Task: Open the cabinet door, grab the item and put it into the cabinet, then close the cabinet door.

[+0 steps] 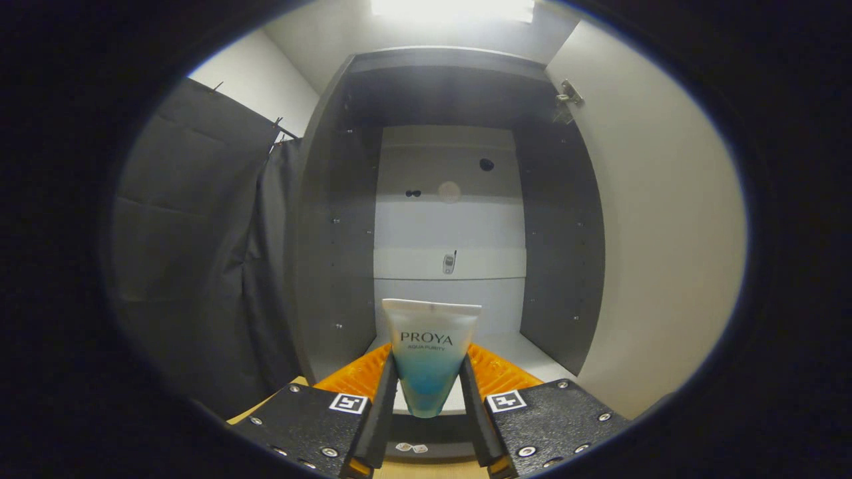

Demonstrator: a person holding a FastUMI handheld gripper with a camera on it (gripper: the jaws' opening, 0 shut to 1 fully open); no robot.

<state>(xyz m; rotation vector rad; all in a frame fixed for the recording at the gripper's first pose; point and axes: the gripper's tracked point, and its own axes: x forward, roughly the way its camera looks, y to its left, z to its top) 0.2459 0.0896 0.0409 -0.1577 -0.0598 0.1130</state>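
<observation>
Between our gripper (429, 392) fingers the tube (429, 356) sits clamped; cabinet (449, 199) open; the tapered end apparently could slip

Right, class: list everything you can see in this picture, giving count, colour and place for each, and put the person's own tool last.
Tube: one, white fading to blue, upright between the jaws, wide end up.
Cabinet: one, dark grey sides, pale back panel, open ahead of the tube.
Cabinet door: one, white, swung open beside the cabinet.
Hinge: one, metal, at the door's top inner edge.
Curtain: one, black, on the cabinet's other side.
Ceiling light: one, bright white, above the cabinet.
Gripper: one, jaws closed on the tube.
</observation>
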